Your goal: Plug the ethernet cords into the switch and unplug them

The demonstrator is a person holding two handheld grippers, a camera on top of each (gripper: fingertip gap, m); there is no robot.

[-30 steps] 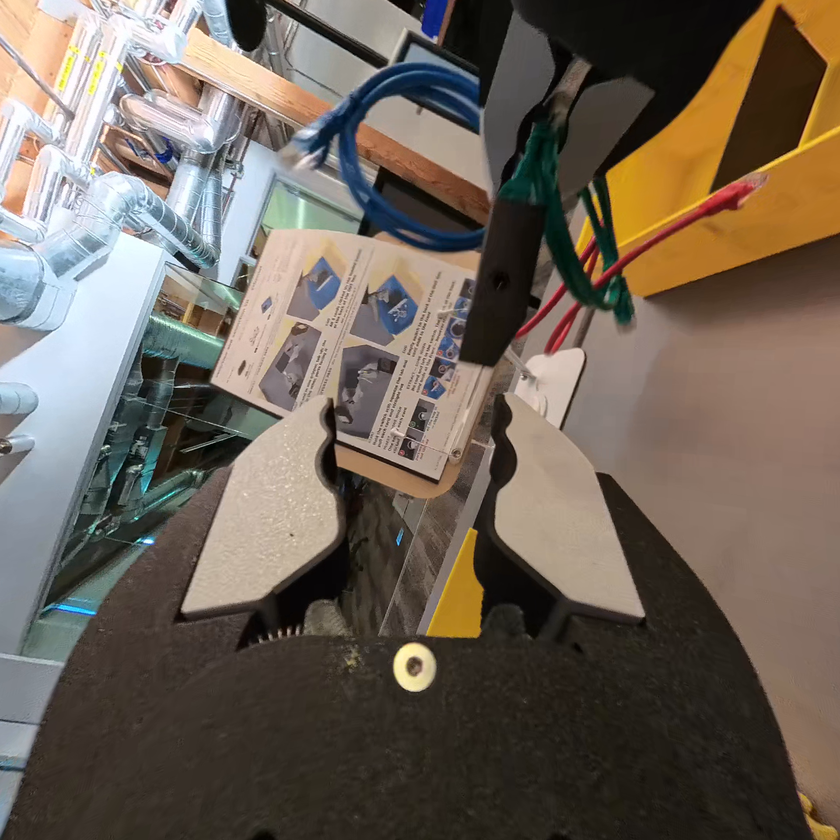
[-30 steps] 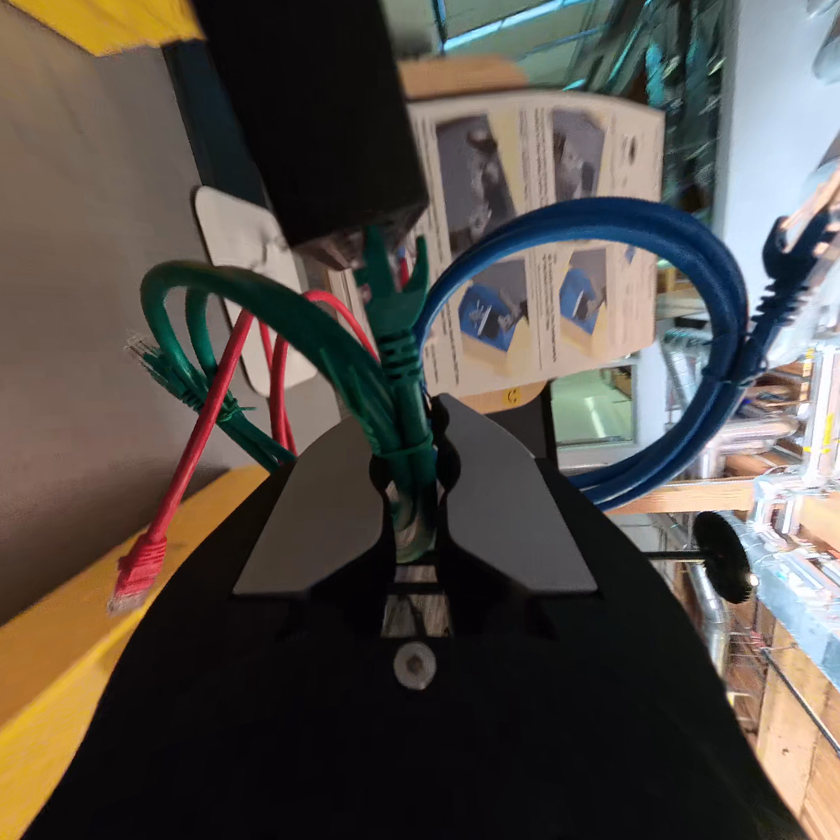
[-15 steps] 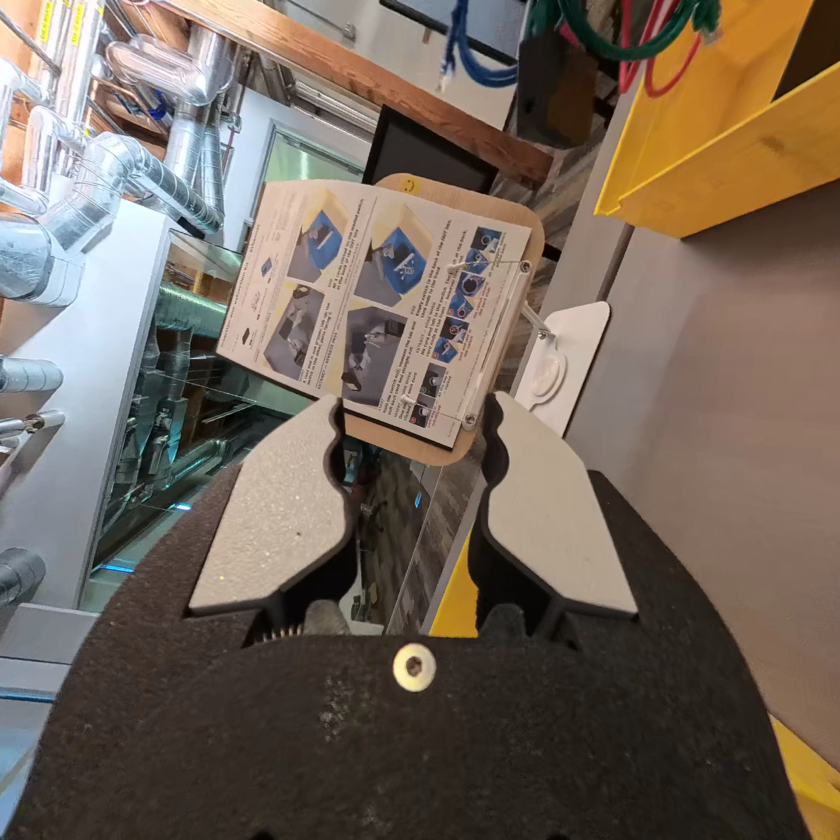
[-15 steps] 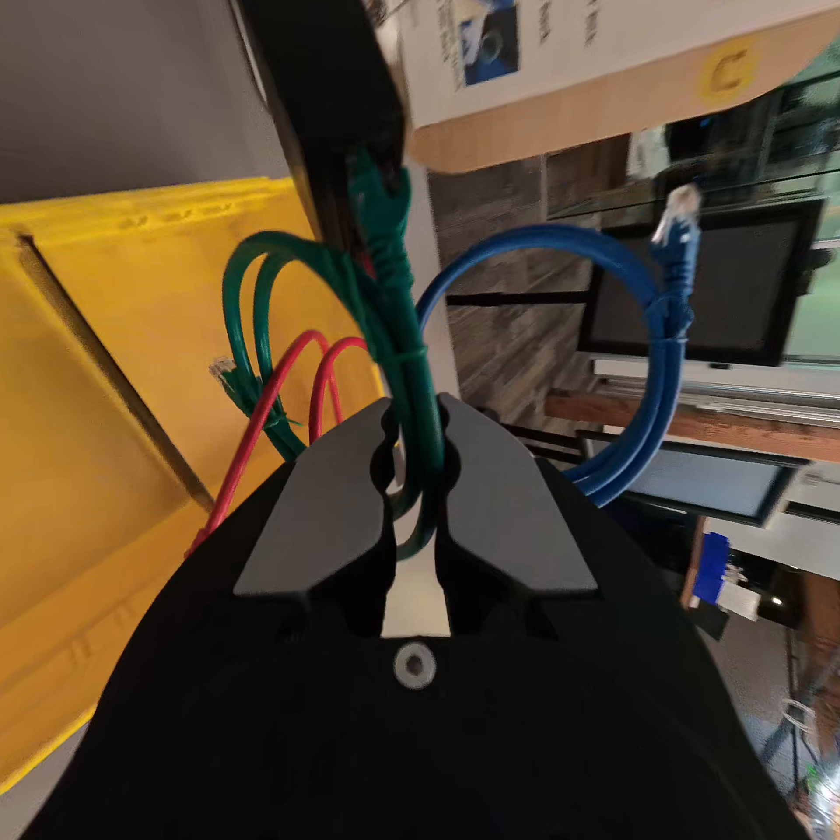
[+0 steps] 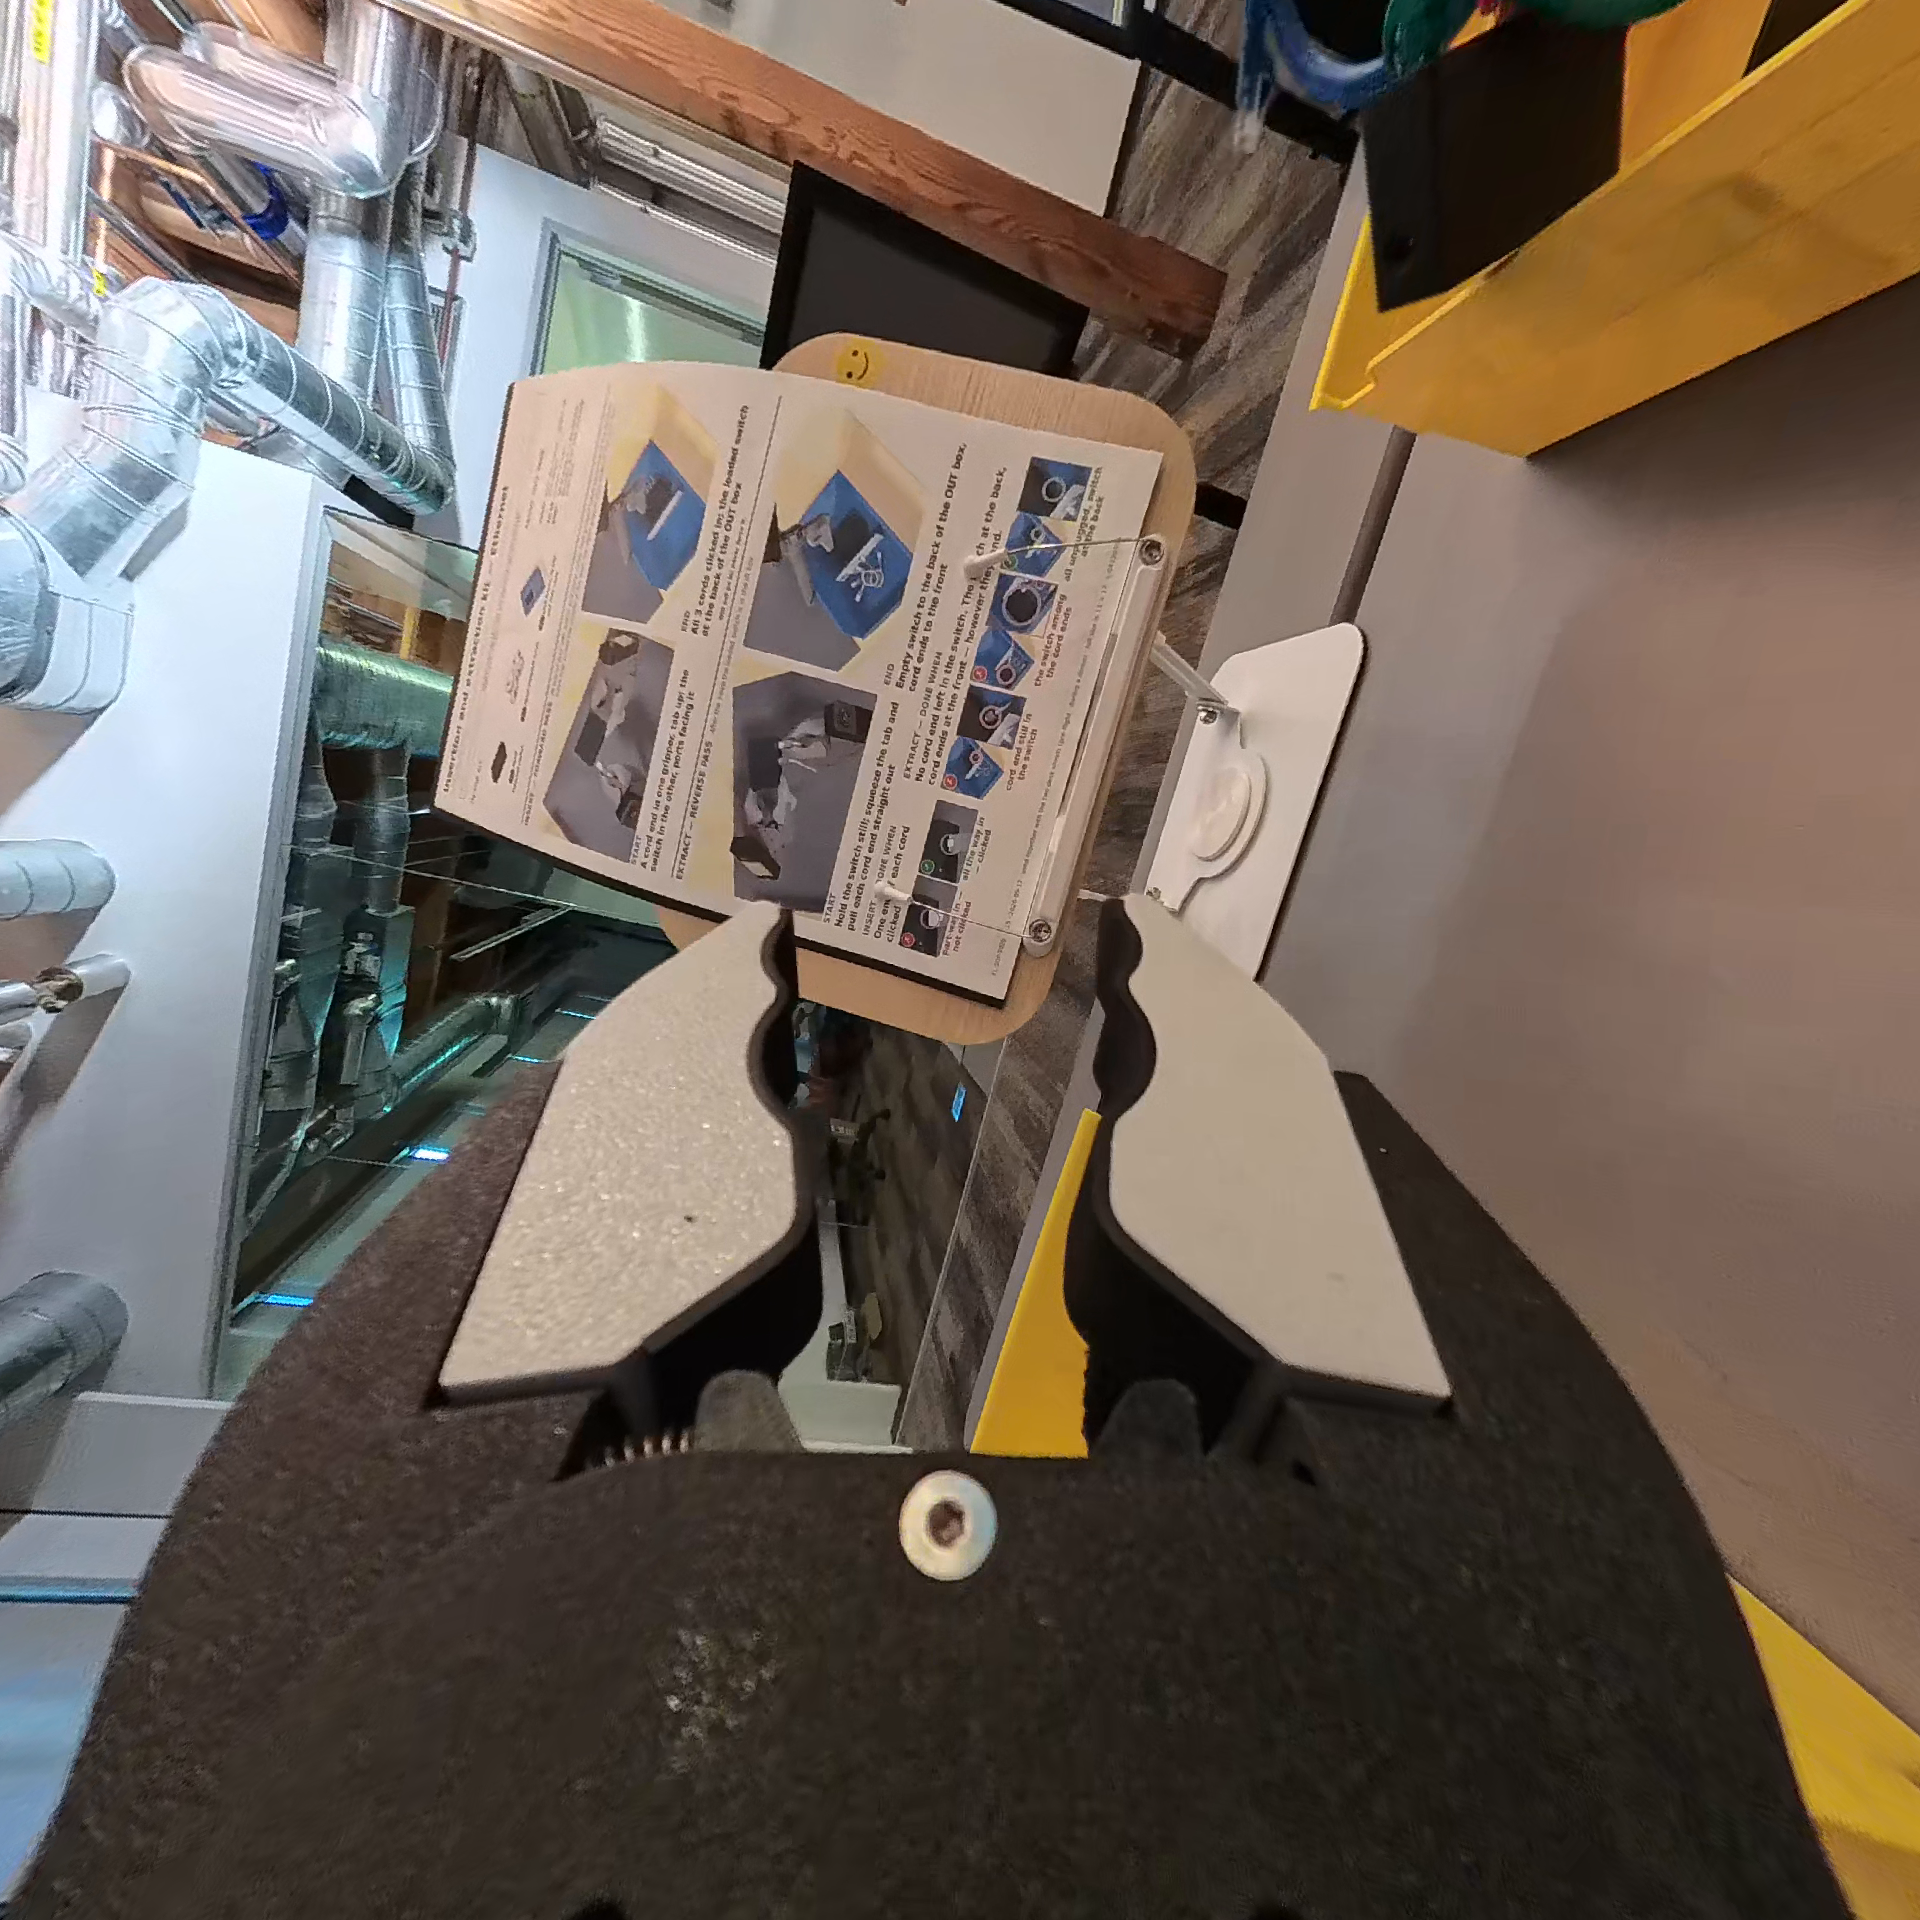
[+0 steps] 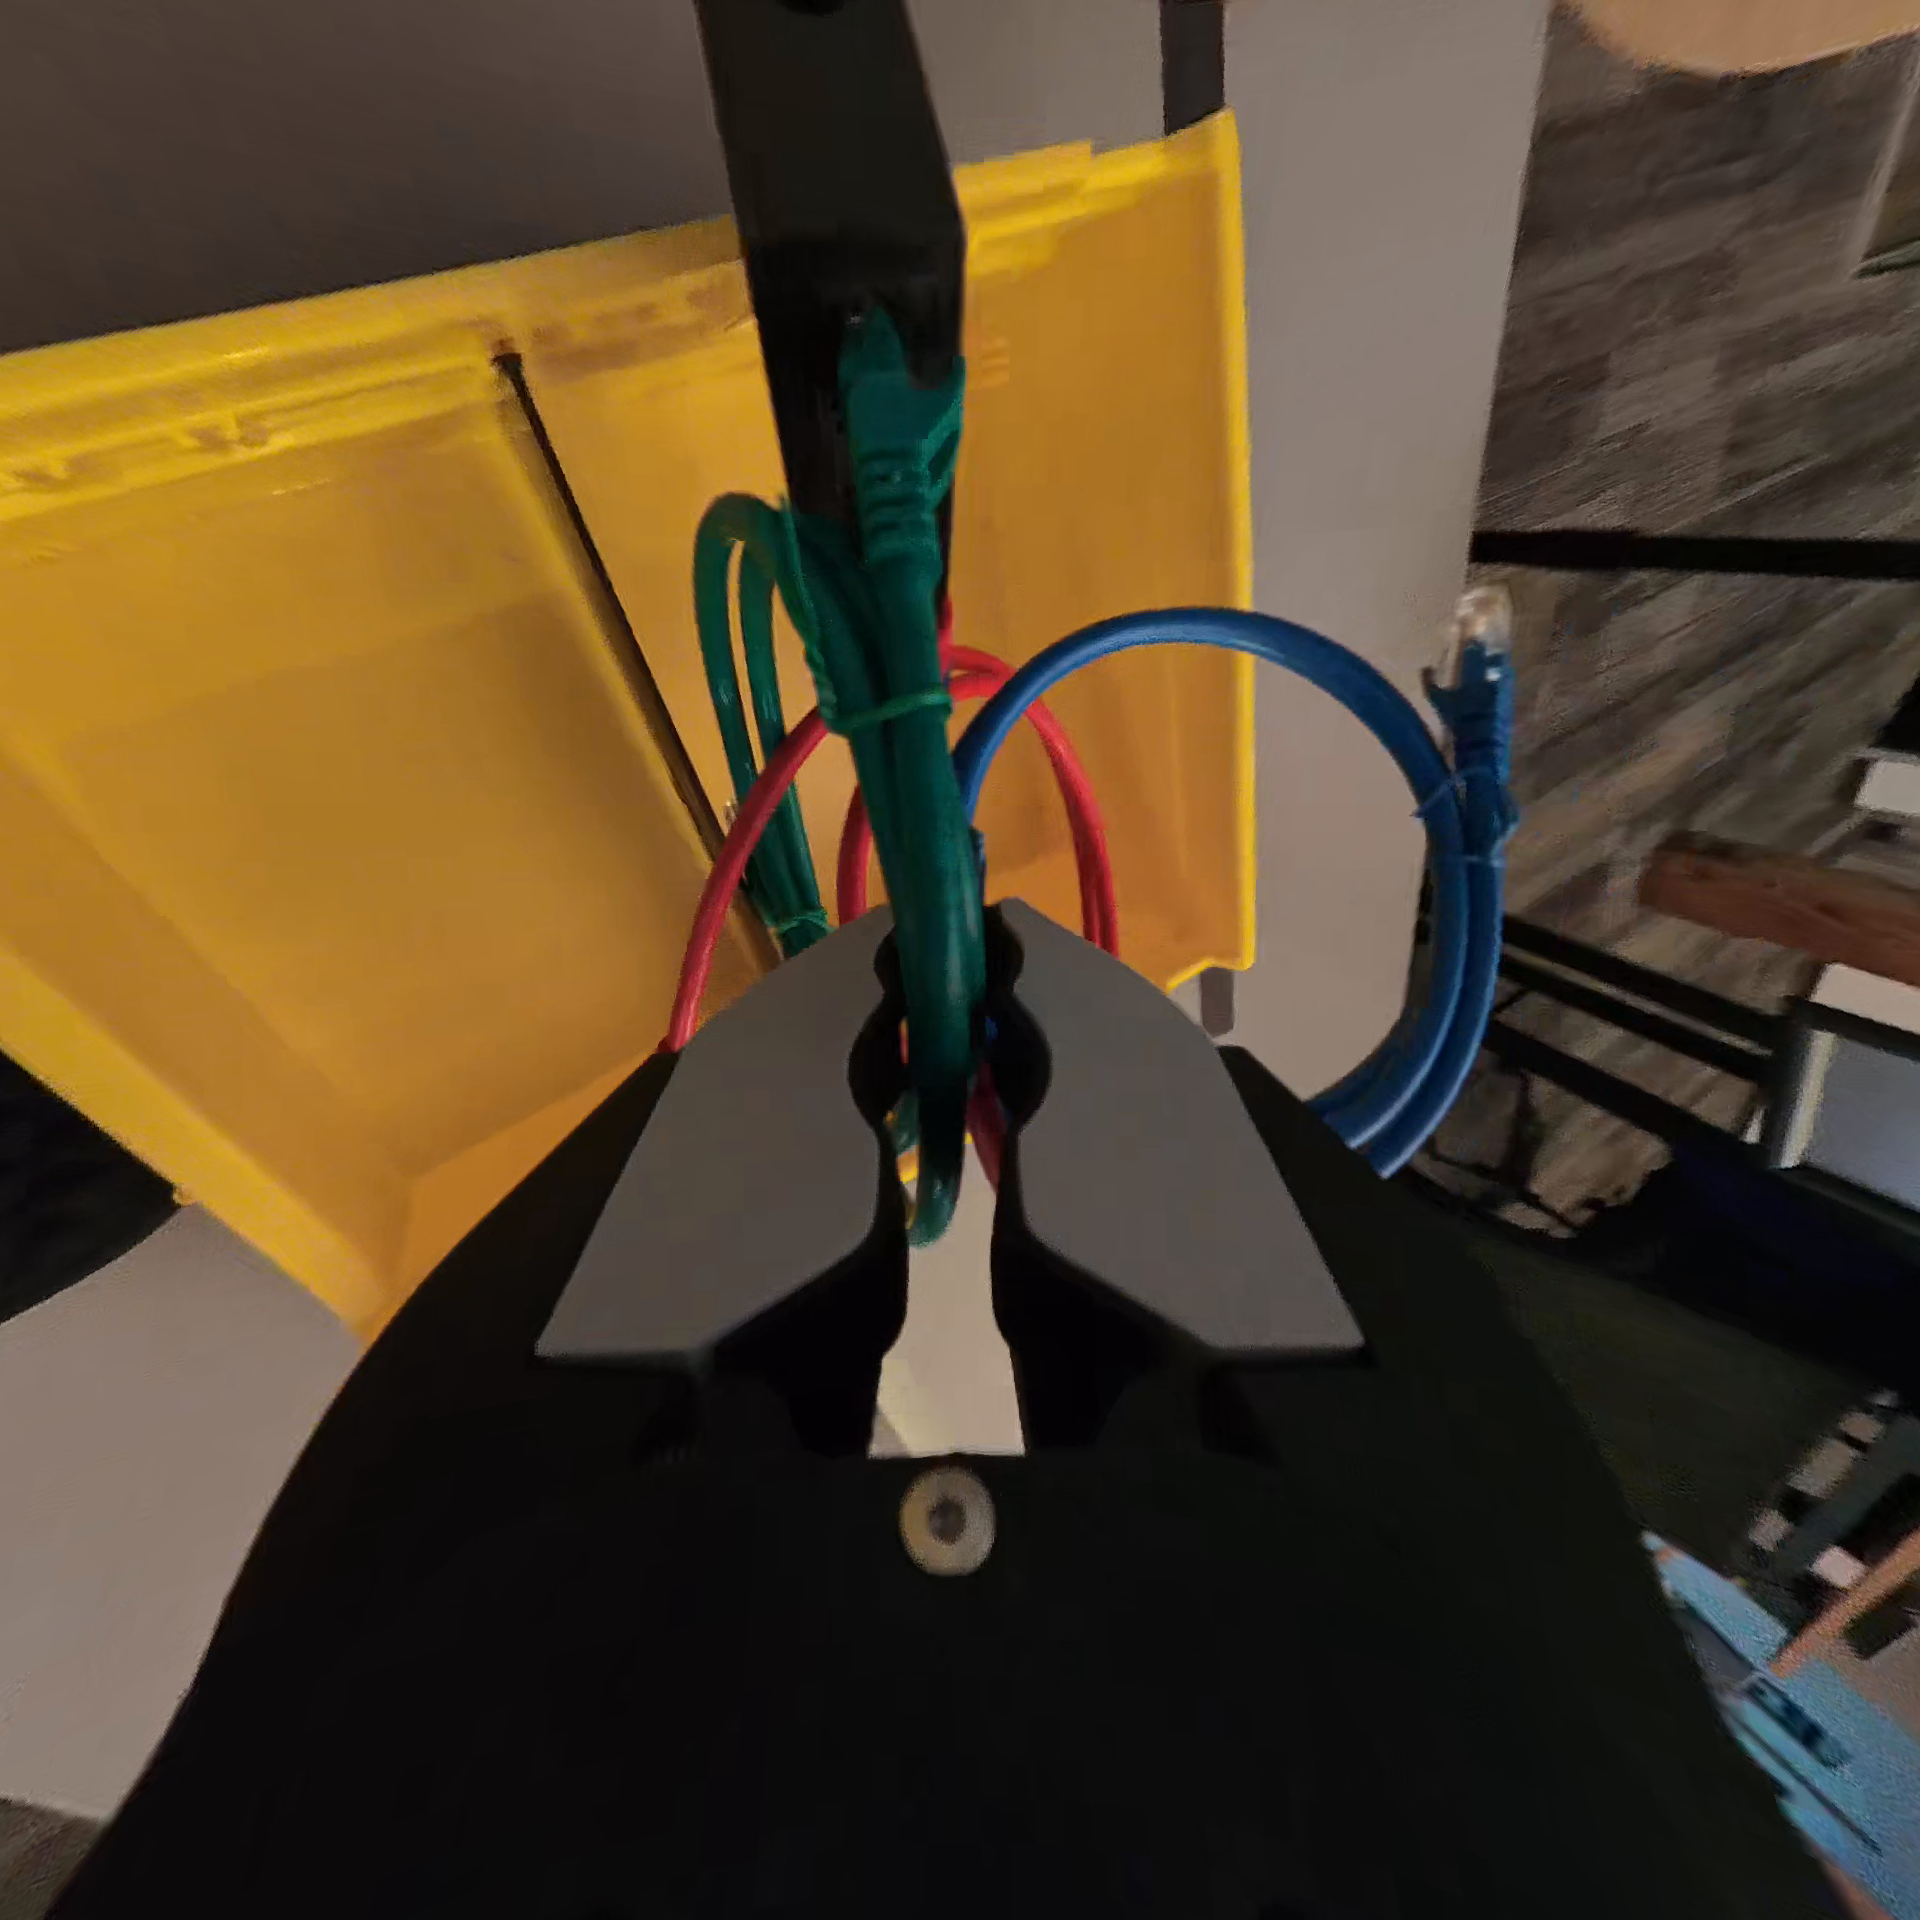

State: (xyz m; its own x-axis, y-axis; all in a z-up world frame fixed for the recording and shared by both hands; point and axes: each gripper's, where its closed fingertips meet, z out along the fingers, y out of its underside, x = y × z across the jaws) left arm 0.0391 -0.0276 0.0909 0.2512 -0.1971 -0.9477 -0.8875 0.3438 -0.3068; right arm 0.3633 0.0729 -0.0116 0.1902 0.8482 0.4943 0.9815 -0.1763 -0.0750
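Note:
My right gripper (image 6: 943,935) is shut on the green ethernet cord (image 6: 914,790). The cord's plug sits in the black switch (image 6: 831,187), which hangs from it over the yellow bin (image 6: 312,727). A red cord (image 6: 1070,769) and a blue cord (image 6: 1434,810) loop out beside the green one; the blue cord's free plug (image 6: 1475,634) dangles at the right. My left gripper (image 5: 940,935) is open and empty. In the left wrist view the switch (image 5: 1475,177) with the cords shows far off at the top right.
An instruction sheet on a wooden board (image 5: 810,675) stands on a white base (image 5: 1268,790) on the grey table (image 5: 1662,935). A yellow bin (image 5: 1621,239) is at the top right of the left wrist view, with another yellow edge (image 5: 1039,1309) near the fingers. My right fingertips sit around 35 cm from my left ones.
The right gripper has carried the switch and cords away from the left gripper and the instruction board, over the yellow bin. The left gripper stays open and has barely moved.

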